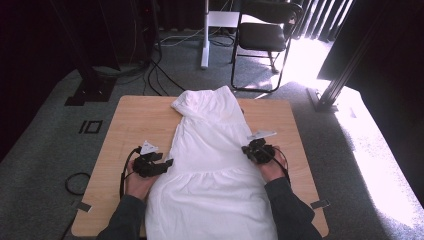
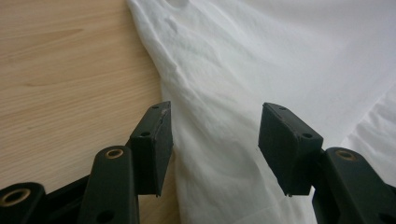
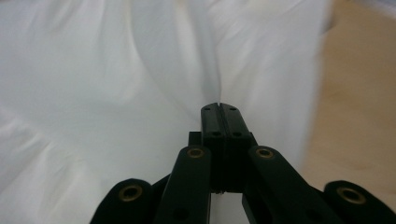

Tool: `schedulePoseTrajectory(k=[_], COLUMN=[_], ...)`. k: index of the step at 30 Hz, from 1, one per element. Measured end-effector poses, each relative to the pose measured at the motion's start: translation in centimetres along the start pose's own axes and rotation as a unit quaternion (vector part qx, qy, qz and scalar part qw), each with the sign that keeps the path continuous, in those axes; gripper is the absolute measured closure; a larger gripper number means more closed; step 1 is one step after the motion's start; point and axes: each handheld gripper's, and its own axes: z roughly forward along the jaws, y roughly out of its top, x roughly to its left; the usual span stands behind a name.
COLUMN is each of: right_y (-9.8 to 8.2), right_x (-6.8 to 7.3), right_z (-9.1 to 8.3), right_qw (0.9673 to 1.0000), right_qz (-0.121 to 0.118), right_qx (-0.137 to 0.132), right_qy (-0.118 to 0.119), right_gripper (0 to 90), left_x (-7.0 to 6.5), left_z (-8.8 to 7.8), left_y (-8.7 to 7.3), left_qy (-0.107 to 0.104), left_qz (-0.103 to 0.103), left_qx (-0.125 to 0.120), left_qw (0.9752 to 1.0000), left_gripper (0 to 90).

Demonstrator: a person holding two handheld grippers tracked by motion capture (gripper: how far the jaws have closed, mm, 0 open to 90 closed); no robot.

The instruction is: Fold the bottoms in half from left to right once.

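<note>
Left tongs (image 2: pixel 215 149) released at white garment (image 1: pixel 210 165) edge; right tongs (image 3: pixel 219 112) clenched, maybe pinching cloth.

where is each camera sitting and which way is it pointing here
High view: fixed above the person's side, looking forward and down on the wooden table and white garment; both forearms, left gripper and right gripper show.
Left gripper view: rides the left gripper, looking along its open jaws over the garment's edge and bare table.
Right gripper view: rides the right gripper, jaws shut, facing the garment, table at right.
Shared: all three show the garment on the table.
</note>
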Motion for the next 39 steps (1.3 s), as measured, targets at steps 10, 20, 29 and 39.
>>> schedulePoseTrajectory(k=[10,20,29,39], right_y=[-2.7,-4.0,-2.6,-2.2], right_x=[-5.9,-5.9,-6.3,-7.1], right_z=[2.7,5.3,4.9,7.6], right_qw=[0.9926,0.9901,0.9924,0.9873], right_qz=[0.094,0.107,0.106,0.148], right_qx=[0.024,0.053,0.022,0.031], right_qy=[-0.073,-0.075,-0.060,-0.050], right_gripper=[90.0,89.0,40.2,58.9], left_x=[0.0,0.9,1.0,1.9], left_z=[1.3,6.7,8.4,9.9], left_y=[0.6,3.7,4.7,5.3], left_qy=[-0.003,0.006,0.018,0.000], left_qz=[-0.008,-0.012,0.000,0.002], left_qx=[0.002,0.045,0.057,0.062], left_qw=[1.0000,0.9989,0.9982,0.9981], left_gripper=[45.2,39.3,40.3,55.1])
